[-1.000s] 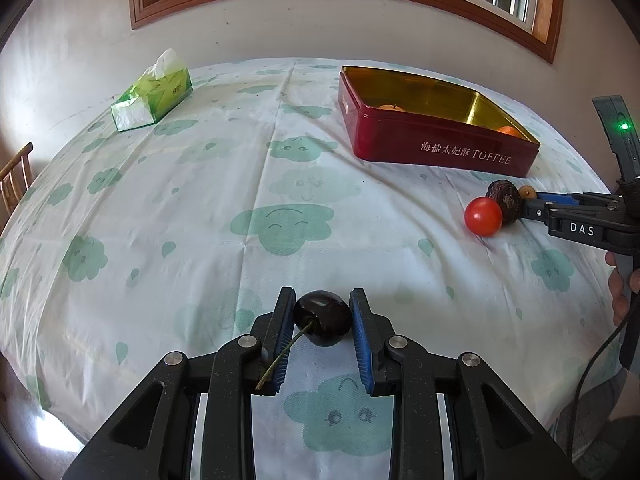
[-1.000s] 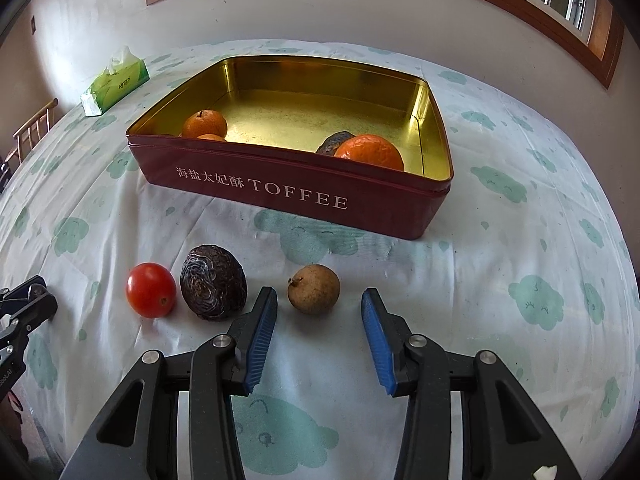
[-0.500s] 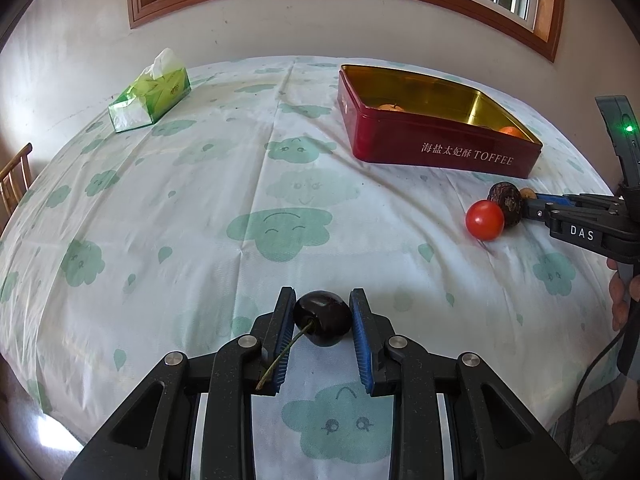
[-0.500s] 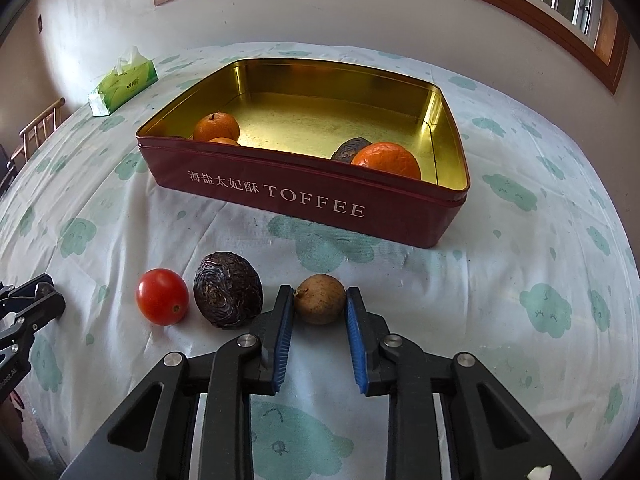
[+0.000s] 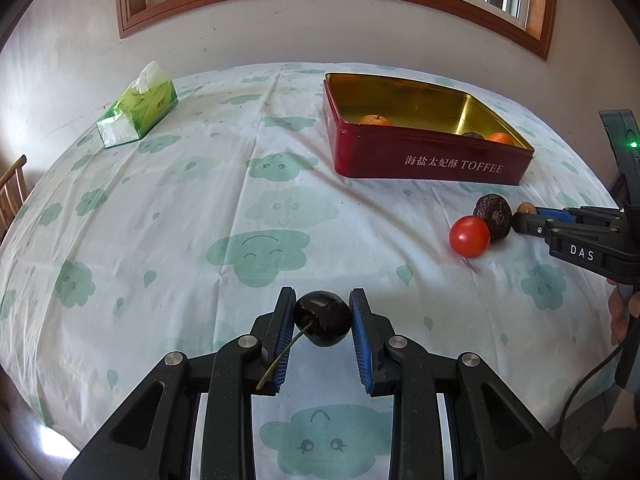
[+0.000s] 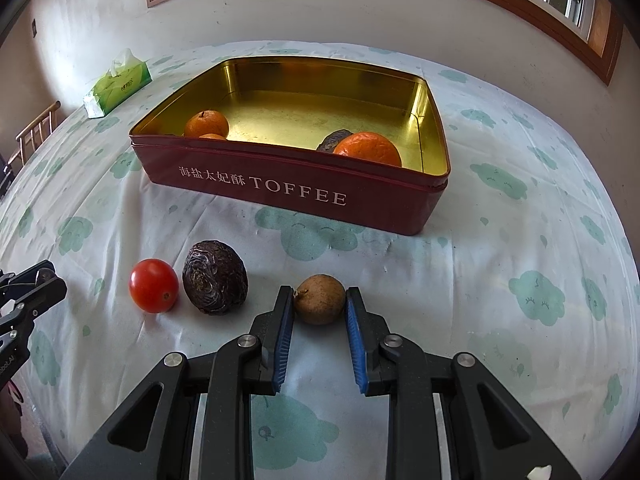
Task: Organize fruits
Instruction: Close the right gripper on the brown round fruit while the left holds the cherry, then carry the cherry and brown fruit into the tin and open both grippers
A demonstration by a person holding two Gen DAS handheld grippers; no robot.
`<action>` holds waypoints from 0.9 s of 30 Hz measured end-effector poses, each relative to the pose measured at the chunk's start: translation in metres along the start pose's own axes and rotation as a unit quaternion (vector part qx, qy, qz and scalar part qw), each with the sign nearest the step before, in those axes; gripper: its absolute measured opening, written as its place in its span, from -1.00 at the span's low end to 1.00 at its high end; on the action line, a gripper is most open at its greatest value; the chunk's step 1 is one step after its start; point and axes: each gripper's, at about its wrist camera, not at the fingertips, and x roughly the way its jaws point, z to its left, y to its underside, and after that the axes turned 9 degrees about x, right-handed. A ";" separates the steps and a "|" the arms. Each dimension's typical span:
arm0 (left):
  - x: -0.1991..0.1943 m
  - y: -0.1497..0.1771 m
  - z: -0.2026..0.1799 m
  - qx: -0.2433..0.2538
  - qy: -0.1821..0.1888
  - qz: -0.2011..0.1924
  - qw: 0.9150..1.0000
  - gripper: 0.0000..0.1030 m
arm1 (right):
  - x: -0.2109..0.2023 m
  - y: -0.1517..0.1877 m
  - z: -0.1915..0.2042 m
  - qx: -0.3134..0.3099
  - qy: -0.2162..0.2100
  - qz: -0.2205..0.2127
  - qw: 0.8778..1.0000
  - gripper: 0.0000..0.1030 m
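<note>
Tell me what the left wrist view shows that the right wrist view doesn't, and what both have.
Left wrist only: the left claw shut on a dark cherry with its stem, and the person's hand at the right edge.

Right wrist only: the right claw shut on a small brown fruit seen whole, and the tin's floor with three oranges and a dark wrinkled fruit.

Both: the red toffee tin, the tomato beside the wrinkled dark fruit, the green tissue pack and the cloud-print tablecloth.
</note>
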 end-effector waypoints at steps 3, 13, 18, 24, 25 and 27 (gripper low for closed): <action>0.001 -0.004 -0.005 0.005 0.004 -0.002 1.000 -0.44 | -0.002 0.001 -0.006 0.005 -0.001 0.002 1.000 -0.54; 0.003 -0.026 -0.021 0.022 0.014 -0.013 1.000 -0.44 | -0.012 0.005 -0.021 0.020 -0.005 0.003 1.000 -0.54; 0.003 -0.043 -0.025 0.029 0.020 -0.025 0.999 -0.44 | -0.021 0.000 -0.025 0.025 -0.008 -0.005 1.000 -0.54; -0.002 -0.072 -0.030 0.037 0.024 -0.052 0.998 -0.44 | -0.034 -0.015 -0.024 0.020 -0.012 -0.023 0.999 -0.54; -0.002 -0.077 -0.030 0.039 0.024 -0.056 0.997 -0.44 | -0.036 -0.018 -0.023 0.019 -0.013 -0.026 0.999 -0.54; -0.003 -0.087 -0.031 0.042 0.023 -0.065 0.997 -0.44 | -0.038 -0.024 -0.022 0.019 -0.014 -0.031 0.999 -0.54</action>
